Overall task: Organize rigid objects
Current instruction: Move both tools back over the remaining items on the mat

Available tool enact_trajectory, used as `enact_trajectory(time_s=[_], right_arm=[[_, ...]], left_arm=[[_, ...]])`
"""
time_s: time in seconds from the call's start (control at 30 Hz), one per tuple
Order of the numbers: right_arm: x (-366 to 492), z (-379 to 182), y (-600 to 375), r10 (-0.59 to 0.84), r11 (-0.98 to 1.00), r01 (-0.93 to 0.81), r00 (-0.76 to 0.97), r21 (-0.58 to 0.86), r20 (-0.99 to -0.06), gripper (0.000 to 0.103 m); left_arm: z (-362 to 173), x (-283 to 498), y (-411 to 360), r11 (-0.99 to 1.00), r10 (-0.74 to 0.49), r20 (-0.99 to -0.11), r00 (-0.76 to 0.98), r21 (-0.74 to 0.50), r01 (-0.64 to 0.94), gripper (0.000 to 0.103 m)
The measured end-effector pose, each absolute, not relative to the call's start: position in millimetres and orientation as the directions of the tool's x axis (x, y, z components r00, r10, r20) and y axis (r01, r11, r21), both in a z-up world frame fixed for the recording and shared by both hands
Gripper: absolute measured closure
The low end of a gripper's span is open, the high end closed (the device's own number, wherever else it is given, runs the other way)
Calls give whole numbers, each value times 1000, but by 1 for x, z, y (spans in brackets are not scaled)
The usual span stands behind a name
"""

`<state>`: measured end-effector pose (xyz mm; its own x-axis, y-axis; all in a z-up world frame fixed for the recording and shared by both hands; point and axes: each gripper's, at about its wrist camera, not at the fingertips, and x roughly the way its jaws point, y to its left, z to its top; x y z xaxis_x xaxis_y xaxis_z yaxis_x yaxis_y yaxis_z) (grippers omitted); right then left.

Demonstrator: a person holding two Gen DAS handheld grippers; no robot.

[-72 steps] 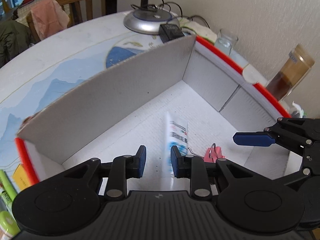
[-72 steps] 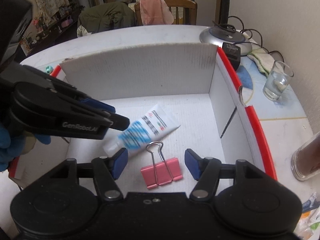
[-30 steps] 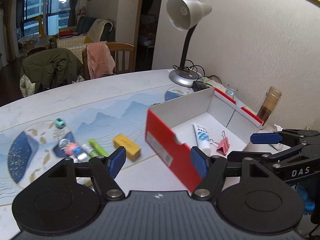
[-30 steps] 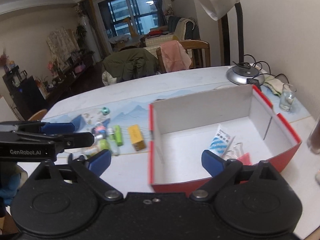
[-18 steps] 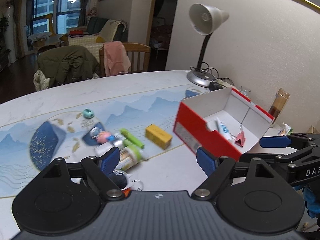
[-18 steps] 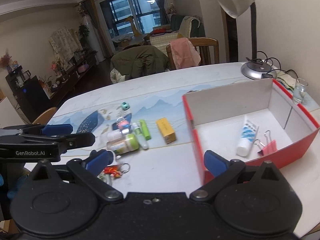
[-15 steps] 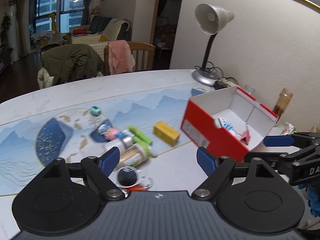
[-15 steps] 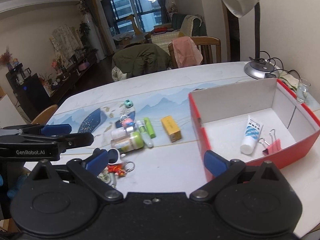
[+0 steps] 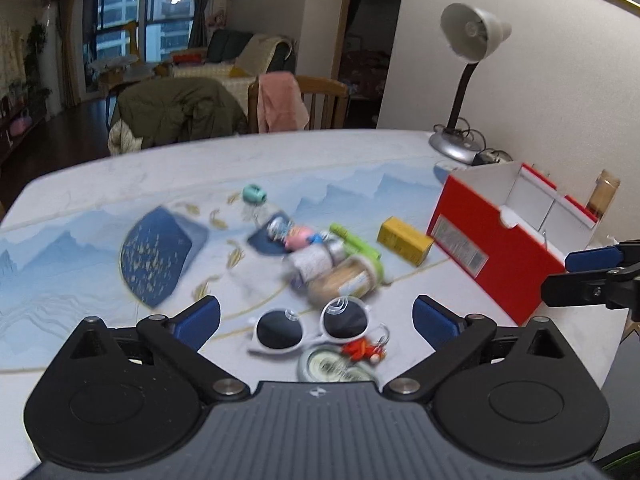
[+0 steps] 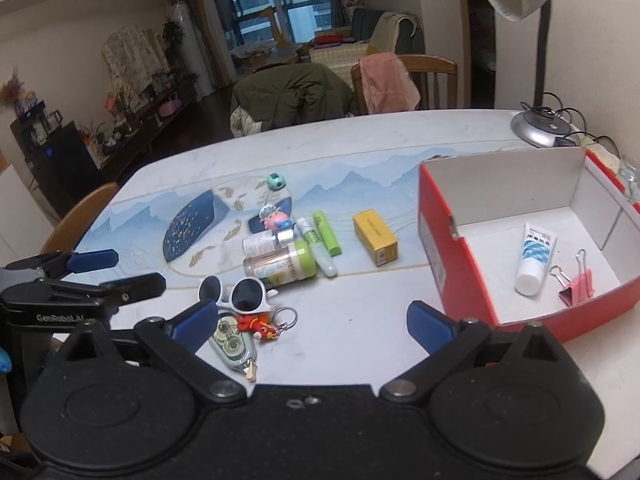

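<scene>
A: Left wrist view: left gripper [image 9: 316, 318] spread wide, nothing held, hanging over the white sunglasses [image 9: 310, 324] and the clutter, probably lining up a pick. Red box [image 9: 498, 240] off to the right, inside cut off. Everything's motion-blurred, labels unreadable.

B: Right wrist view: right gripper [image 10: 306, 326] also splayed, empty, above bare table [image 10: 352, 312] between pile and box. Tube [image 10: 534, 258] and pink binder clip [image 10: 576, 286] already sit inside the box. Yellow box [image 10: 375, 237] and green-capped jar [image 10: 280, 264] wait outside. Keychain [image 10: 262, 326] details too small.
</scene>
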<state>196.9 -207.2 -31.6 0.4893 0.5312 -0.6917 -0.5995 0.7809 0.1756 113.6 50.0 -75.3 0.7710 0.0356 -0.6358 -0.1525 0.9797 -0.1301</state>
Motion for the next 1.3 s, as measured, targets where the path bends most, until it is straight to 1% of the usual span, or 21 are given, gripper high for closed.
enact_trajectory(time_s=[0.13, 0.3, 0.53, 0.63, 0.7, 0.77, 0.87, 1.07, 1.3], right_arm=[[198, -40, -194, 525, 768, -620, 468, 159, -711, 3], [203, -50, -176, 524, 740, -658, 437, 137, -731, 4], [204, -77, -147, 518, 655, -747, 332, 116, -789, 11], [205, -84, -139, 506, 642, -759, 312, 110, -804, 12], [205, -89, -133, 502, 626, -772, 293, 109, -814, 12], [204, -94, -126, 498, 600, -793, 266, 107, -825, 15], [201, -102, -113, 490, 558, -824, 230, 100, -841, 17], [196, -119, -93, 466, 497, -863, 181, 87, -866, 23], [199, -130, -81, 452, 480, -872, 155, 93, -879, 27]], left_arm=[[-94, 118, 64, 970, 45, -658, 752, -150, -189, 0], [-119, 123, 77, 966, 9, -680, 733, -183, -182, 0], [-147, 139, 90, 981, -8, -725, 688, -140, -137, 0], [-154, 147, 94, 983, 3, -740, 672, -121, -137, 0], [-154, 151, 94, 986, -15, -735, 678, -124, -114, 0], [-154, 156, 91, 991, -46, -728, 684, -119, -60, 0], [-160, 167, 90, 996, -63, -741, 669, -93, -10, 0], [-170, 181, 95, 996, -91, -754, 651, -80, 47, 0], [-175, 192, 100, 990, -138, -757, 638, -89, 107, 1]])
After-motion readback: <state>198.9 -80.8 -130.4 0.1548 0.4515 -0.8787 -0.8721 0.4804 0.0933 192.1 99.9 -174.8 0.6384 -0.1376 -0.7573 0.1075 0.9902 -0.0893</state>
